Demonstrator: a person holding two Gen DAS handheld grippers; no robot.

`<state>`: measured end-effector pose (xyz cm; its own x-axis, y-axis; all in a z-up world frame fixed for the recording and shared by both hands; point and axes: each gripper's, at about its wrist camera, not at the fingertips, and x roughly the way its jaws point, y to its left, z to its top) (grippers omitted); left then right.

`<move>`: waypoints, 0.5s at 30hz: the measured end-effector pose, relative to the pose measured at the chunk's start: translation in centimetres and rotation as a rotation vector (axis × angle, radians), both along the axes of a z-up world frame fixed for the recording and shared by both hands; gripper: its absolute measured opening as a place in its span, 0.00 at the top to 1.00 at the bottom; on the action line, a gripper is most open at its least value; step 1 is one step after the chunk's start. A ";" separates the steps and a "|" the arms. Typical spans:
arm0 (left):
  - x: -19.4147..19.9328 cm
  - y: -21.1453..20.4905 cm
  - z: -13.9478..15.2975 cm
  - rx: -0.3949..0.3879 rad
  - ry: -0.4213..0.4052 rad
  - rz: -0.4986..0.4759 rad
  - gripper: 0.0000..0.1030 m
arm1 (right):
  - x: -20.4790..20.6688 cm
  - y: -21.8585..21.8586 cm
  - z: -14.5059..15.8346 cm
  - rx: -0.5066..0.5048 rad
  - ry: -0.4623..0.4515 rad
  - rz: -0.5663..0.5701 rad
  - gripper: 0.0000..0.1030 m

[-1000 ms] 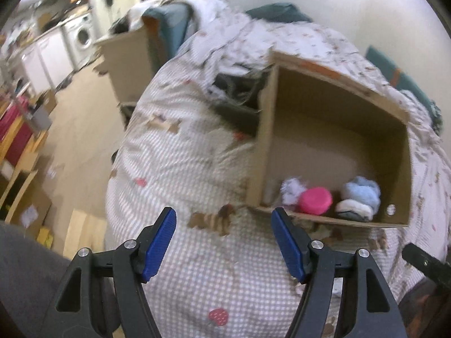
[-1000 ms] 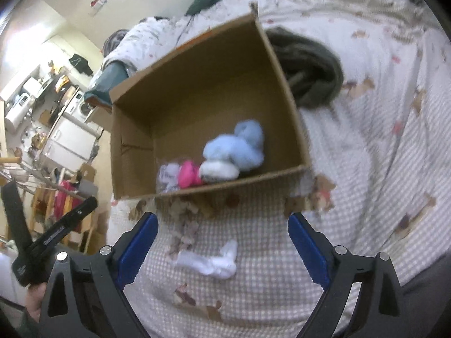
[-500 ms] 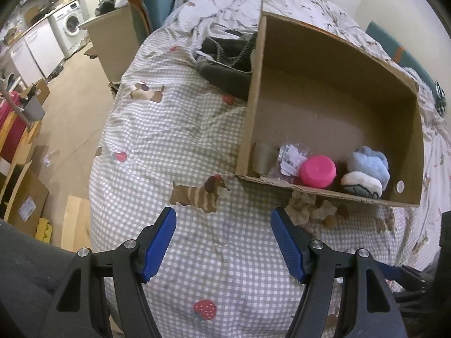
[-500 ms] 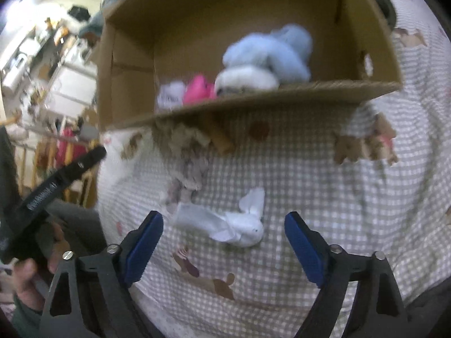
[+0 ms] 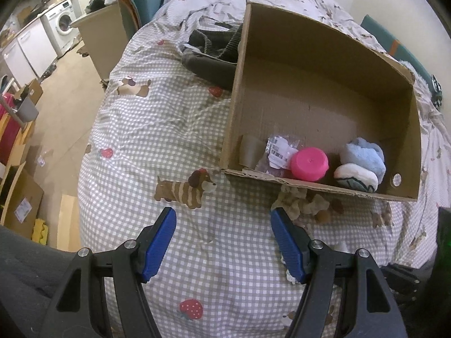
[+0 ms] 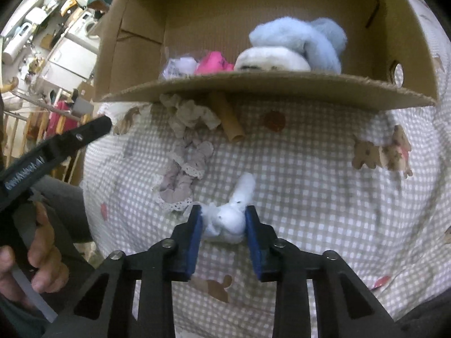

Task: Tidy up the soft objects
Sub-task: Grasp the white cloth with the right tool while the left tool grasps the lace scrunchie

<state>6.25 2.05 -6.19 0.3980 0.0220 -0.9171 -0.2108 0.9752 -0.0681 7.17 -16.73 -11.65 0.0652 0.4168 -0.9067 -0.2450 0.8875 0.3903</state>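
A white sock lies on the checked bedspread in front of an open cardboard box. My right gripper is closing and its blue pads press the sock's bunched end from both sides. Inside the box sit a fluffy blue item, a white plush piece, a pink round thing and a small plastic bag. My left gripper hangs open over the bedspread left of the box, with nothing between its fingers.
A lilac lace-edged cloth, a beige frilly cloth and a cardboard tube lie by the box's front edge. A dark garment sits behind the box. The bed drops off to the floor on the left. A hand holds the left tool.
My right gripper came down to the white sock and its jaws went from wide apart to closed on it. The left gripper sank a little and tilted further down over the bed.
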 end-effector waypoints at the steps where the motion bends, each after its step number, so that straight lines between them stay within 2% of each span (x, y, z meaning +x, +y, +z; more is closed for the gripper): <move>1: 0.0 0.0 0.0 0.001 0.001 -0.002 0.35 | 0.0 -0.1 0.2 0.007 -0.009 -0.004 0.71; 6: -0.2 0.0 -0.1 0.007 0.003 -0.002 0.35 | 0.0 -1.2 2.0 0.047 -0.070 -0.051 0.71; 10: -0.3 -0.2 -0.3 -0.029 0.007 -0.020 0.35 | 0.3 -2.6 3.6 0.075 -0.135 -0.121 0.71; 15: -0.2 -2.9 -2.3 -0.110 0.089 -0.149 0.35 | 0.8 -4.2 3.8 0.080 -0.138 -0.191 0.71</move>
